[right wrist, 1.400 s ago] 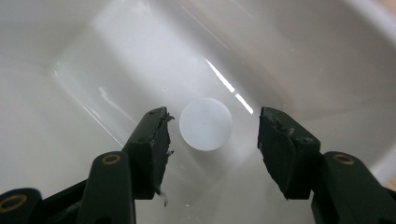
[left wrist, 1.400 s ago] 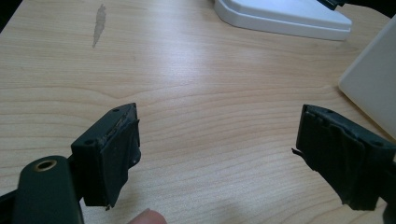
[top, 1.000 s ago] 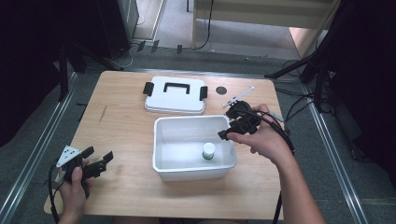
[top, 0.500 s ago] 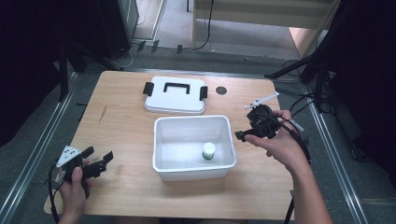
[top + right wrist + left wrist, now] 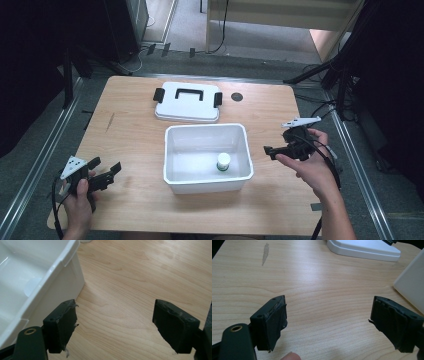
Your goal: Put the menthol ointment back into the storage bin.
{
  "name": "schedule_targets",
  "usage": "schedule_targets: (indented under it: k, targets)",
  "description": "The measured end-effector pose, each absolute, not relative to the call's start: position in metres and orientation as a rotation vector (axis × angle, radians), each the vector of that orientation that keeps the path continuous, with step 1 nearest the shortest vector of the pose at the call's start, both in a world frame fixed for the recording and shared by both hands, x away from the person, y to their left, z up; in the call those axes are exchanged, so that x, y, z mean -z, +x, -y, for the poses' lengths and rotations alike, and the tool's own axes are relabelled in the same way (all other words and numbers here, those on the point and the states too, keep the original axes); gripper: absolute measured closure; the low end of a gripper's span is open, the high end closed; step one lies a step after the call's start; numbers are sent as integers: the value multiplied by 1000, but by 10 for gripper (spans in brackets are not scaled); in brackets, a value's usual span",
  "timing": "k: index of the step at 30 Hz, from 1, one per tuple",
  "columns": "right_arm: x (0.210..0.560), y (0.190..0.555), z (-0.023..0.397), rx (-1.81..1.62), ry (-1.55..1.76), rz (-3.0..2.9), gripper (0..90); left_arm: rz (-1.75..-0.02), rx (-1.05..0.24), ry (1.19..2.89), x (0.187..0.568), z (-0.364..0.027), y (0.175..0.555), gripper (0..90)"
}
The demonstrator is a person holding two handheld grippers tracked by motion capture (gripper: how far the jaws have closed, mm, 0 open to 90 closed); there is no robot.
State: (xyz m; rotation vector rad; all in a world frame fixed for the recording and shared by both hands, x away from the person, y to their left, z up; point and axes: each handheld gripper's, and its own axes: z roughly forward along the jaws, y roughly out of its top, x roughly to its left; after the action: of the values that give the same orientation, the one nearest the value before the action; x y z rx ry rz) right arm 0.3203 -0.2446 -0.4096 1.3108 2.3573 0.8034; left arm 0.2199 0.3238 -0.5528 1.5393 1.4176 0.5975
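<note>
A small white bottle (image 5: 223, 161) stands inside the open white bin (image 5: 207, 177) on the tabletop (image 5: 130, 135). Left tool (image 5: 104, 171) and right tool (image 5: 270, 150) both gape wide, empty.

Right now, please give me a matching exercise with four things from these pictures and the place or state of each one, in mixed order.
Things:
1. small bottle
2. lid
3. left gripper
4. right gripper

Places or states:
A. flat on the table behind the bin
B. open, right of the bin
C. standing inside the bin
D. open, near the table's front left corner

Pairs: 1-C, 2-A, 3-D, 4-B
</note>
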Motion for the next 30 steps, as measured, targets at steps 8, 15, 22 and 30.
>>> schedule_targets:
  k: [8, 15, 22, 30]
  targets:
    - [439, 307, 262, -866, 1351, -2271, 140, -1417, -599, 1538, 553, -324, 220, 145]
    - [468, 294, 277, -918, 1395, -2188, 35, -1419, -600, 1536, 553, -324, 220, 145]
    - [500, 281, 296, -988, 1447, -2102, 29, -1419, -601, 1536, 553, -324, 220, 145]
    - [524, 265, 317, -1036, 1493, -2020, 29, -1420, -603, 1533, 553, -324, 219, 145]
